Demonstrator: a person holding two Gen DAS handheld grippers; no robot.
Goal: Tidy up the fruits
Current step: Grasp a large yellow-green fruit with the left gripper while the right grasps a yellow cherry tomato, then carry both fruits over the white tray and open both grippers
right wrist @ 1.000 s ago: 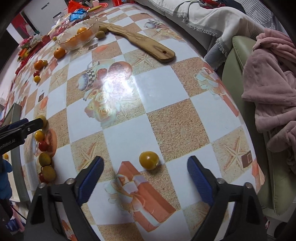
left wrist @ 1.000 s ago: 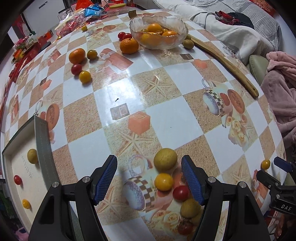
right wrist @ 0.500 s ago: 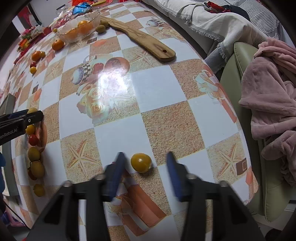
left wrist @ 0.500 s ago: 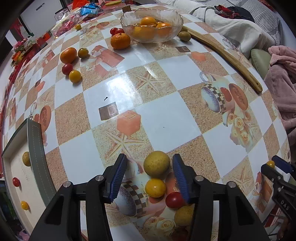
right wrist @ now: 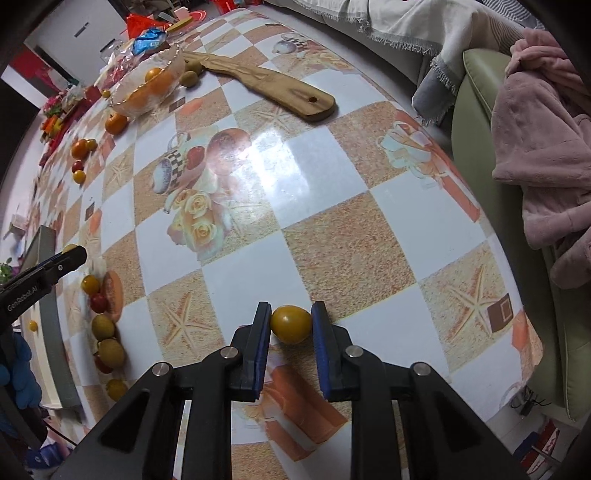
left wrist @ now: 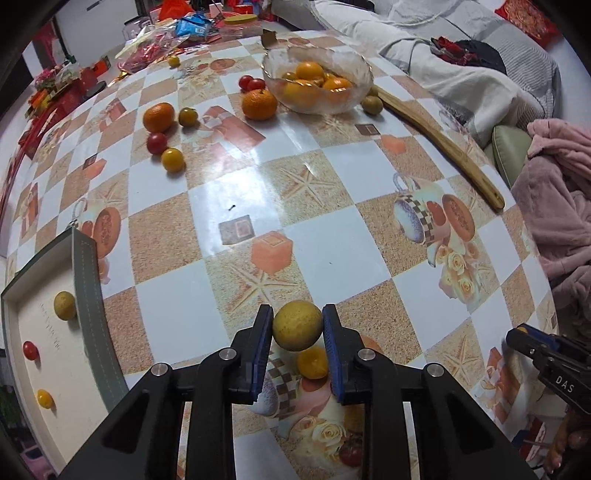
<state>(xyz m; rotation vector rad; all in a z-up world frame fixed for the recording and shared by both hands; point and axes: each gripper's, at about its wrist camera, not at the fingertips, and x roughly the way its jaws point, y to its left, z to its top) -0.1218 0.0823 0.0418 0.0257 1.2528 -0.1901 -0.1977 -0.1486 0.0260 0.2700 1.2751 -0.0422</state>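
Left wrist view: left gripper (left wrist: 297,328), jaws closing, pinches a yellow-green fruit (left wrist: 297,325) just above the bench (left wrist: 332,243), near edge. Right wrist view: right gripper (right wrist: 290,325), jaws closing, pinches a small yellow tomato (right wrist: 291,323) at bench's near-right part.

From my left-wrist feed, the tray (left wrist: 22,354) at nine o'clock runs off the frame's edge, so I can't see its far side. The other claw (left wrist: 517,338) pokes in at four o'clock with only its tip showing. Between my own pads, the green fruit (left wrist: 297,325) covers the top of the small orange one (left wrist: 313,363) behind it. The bowl (left wrist: 317,99) at twelve o'clock blurs its fruit through the glass; I can't count them. On the right-wrist feed, the packets (right wrist: 147,35) at eleven o'clock are too small to read, and the pink blanket (right wrist: 546,147) at three o'clock is cut off.
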